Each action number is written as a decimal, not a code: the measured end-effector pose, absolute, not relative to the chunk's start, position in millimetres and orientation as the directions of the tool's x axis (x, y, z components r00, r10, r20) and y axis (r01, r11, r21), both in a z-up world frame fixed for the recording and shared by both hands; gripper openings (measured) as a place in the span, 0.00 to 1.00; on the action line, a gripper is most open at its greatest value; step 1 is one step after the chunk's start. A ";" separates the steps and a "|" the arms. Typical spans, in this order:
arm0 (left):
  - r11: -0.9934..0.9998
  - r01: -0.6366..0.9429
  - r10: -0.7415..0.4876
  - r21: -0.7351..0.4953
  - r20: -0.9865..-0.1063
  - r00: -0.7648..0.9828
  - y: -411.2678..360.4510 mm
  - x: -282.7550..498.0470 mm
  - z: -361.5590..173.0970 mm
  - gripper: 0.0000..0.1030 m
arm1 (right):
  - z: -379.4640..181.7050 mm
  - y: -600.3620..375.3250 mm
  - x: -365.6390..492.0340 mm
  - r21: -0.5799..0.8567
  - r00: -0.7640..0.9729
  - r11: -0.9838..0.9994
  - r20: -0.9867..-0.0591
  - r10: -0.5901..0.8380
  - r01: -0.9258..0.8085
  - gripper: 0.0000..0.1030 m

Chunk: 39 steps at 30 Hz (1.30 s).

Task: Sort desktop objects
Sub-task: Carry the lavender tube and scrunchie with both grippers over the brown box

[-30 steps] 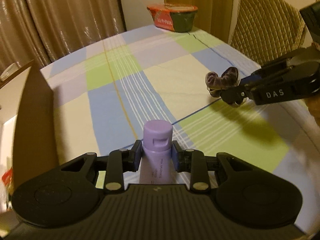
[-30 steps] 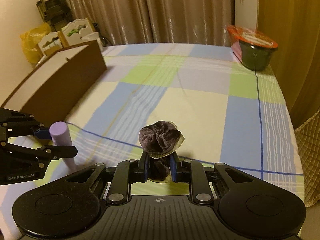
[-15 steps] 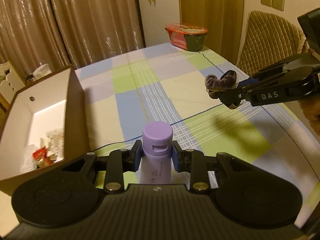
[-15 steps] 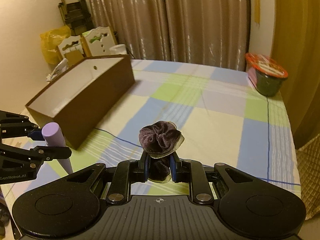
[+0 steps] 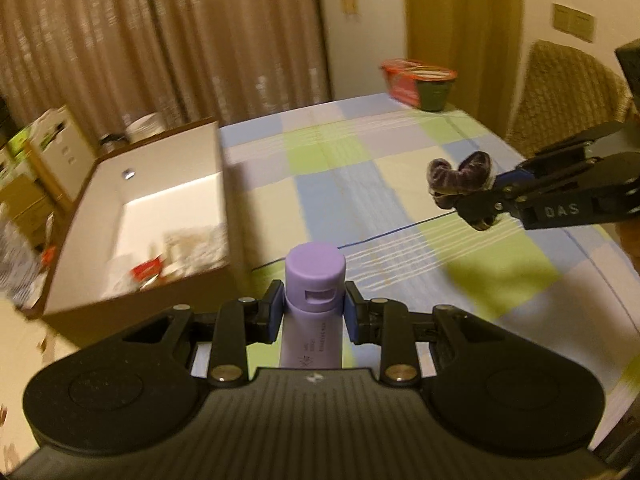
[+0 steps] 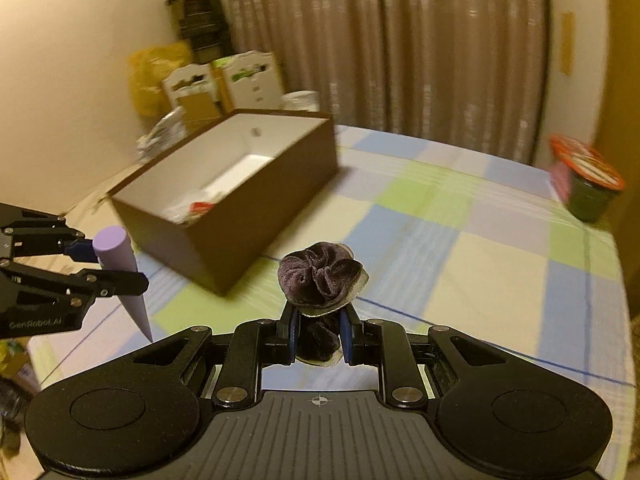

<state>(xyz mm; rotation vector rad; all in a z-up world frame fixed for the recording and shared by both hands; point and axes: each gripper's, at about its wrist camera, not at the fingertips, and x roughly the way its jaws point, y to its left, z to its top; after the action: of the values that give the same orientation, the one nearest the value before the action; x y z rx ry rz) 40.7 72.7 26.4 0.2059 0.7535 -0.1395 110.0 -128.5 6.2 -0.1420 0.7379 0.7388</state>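
My left gripper point(image 5: 314, 312) is shut on a lilac tube point(image 5: 314, 304) with a flat cap, held above the table's near edge. That tube point(image 6: 120, 268) and the left gripper point(image 6: 100, 268) also show at the left of the right wrist view. My right gripper point(image 6: 319, 336) is shut on a dark purple velvet scrunchie point(image 6: 320, 276), raised over the checked tablecloth. From the left wrist view the scrunchie point(image 5: 460, 178) hangs at the right in the right gripper point(image 5: 486, 200). A brown open box point(image 5: 136, 216) with a white inside stands left of both grippers, also seen as the box point(image 6: 248, 204).
Several small items lie in the box's near end point(image 5: 168, 268). A red-lidded instant noodle bowl point(image 6: 588, 184) stands at the table's far right corner. A quilted chair point(image 5: 568, 92) is beyond the right edge. Cartons and a yellow bag point(image 6: 156, 80) sit by the wall behind the box.
Both grippers have swung left with their loads still held, and the brown box has come further into both views, nearer to the tube and the scrunchie.
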 end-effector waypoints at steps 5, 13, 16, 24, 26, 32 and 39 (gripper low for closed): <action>0.989 0.069 0.043 0.131 -0.701 0.712 91.4 20.0 30.6 0.25 | 5.5 -108.6 105.4 0.133 0.448 0.675 -0.653 0.610 -0.726 0.19; 0.988 -0.057 0.140 0.142 -0.693 0.707 105.9 -9.3 43.9 0.25 | 8.4 -84.4 97.5 0.139 0.382 0.587 -0.637 0.669 -0.798 0.19; 0.985 -0.089 0.168 0.150 -0.687 0.707 111.0 -14.2 48.3 0.25 | 11.4 -76.2 98.2 0.137 0.364 0.557 -0.626 0.690 -0.819 0.19; 0.975 -0.148 0.221 0.165 -0.677 0.702 121.2 -19.2 54.6 0.25 | 7.6 -61.5 103.6 0.139 0.327 0.507 -0.616 0.717 -0.851 0.19; 0.974 -0.152 0.225 0.166 -0.672 0.705 122.8 -18.2 56.0 0.25 | 8.7 -58.9 104.2 0.135 0.322 0.499 -0.616 0.719 -0.856 0.19; 0.980 -0.140 0.198 0.141 -0.643 0.740 141.9 2.3 69.1 0.25 | 22.5 -41.4 113.9 0.110 0.348 0.501 -0.594 0.726 -0.858 0.19; 0.993 -0.073 0.114 0.092 -0.589 0.800 204.4 66.7 92.4 0.25 | 34.9 11.6 144.5 0.096 0.417 0.563 -0.572 0.706 -0.821 0.19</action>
<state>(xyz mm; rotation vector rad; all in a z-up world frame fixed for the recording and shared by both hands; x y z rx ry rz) 66.7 204.4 92.4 0.0660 0.6352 0.1001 144.5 11.6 34.9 -0.2112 0.6095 0.9674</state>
